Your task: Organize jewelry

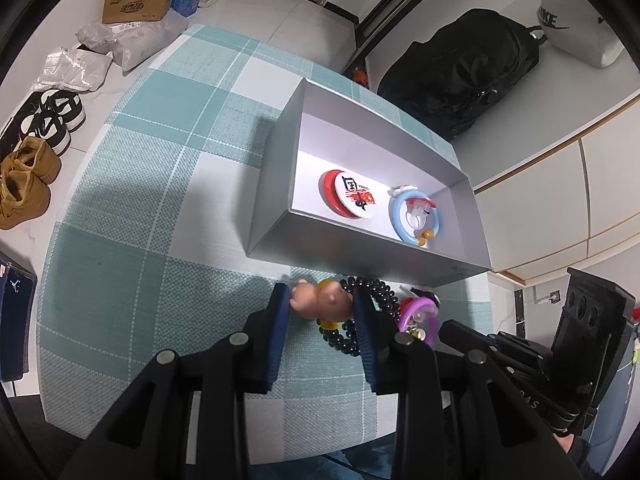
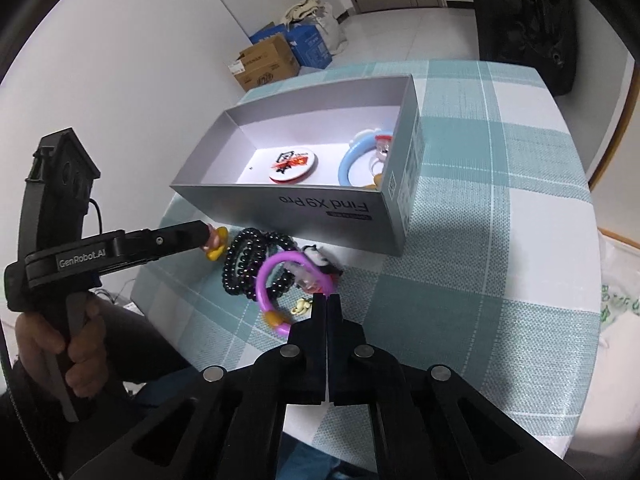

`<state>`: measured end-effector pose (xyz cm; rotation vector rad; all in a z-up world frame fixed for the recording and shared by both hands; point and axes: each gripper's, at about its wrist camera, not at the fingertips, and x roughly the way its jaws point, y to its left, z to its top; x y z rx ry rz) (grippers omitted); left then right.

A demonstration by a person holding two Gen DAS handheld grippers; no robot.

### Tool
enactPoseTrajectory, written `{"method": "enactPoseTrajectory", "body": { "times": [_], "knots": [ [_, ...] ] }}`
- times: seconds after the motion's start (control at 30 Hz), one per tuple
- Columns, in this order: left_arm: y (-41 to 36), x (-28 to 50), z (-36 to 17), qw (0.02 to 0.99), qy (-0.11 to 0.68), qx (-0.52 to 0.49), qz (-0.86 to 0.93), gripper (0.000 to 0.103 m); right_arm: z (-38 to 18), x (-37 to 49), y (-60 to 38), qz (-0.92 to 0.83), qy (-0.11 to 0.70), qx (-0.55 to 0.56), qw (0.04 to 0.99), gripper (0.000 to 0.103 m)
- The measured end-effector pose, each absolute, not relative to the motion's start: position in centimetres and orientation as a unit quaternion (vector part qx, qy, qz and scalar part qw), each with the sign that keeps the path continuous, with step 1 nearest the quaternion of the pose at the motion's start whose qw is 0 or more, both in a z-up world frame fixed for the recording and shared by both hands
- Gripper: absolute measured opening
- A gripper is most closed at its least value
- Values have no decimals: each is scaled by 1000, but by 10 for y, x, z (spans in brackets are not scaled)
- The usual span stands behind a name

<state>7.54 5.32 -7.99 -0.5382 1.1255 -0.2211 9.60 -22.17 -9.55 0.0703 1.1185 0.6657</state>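
A round table [image 2: 500, 208] under a teal-and-white checked cloth carries everything. On it stands an open grey box [image 1: 280, 184], long and shallow, white inside, with "Find X9 Pro" printed on its near wall as the right wrist view shows. Inside the box lie a round red-rimmed white badge [image 1: 352, 196] with a red and black design, and beside it a pale blue ring charm [image 1: 416, 216] with a clear centre and small yellow beads. Just in front of the box, on the cloth, sits the loose jewellery: a coiled bracelet of glossy black beads [image 2: 248, 264], a purple ring charm [image 2: 280, 280] with an orange bead lying partly over it, and a small pink figure [image 1: 320, 300] with a yellow part. The left gripper [image 1: 320, 304] has its blue pads at a narrow gap, clasping the pink figure from both sides. The right gripper [image 2: 327, 300] has its jaws pressed fully together with nothing between them, tips just beside the purple ring.
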Motion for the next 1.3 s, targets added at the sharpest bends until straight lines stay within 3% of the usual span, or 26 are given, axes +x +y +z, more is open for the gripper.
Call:
{"method": "enactPoseTrajectory", "body": {
  "times": [0.23,0.43,0.87,1.13,1.3],
  "knots": [
    [52,74,-78,807,524,-252,-105,26,-94,98,-224,315,519,36,794,0],
    [55,72,-77,806,522,-261,-102,27,-97,98,-212,306,517,6,799,12],
    [54,78,-78,801,524,-269,-107,27,-105,114,-200,281,527,-14,802,12],
    [54,80,-79,800,527,-265,-109,27,-104,99,-164,274,483,-153,817,13],
    [54,79,-77,803,524,-264,-106,27,-102,102,-165,282,489,-147,812,7]
  ]
}}
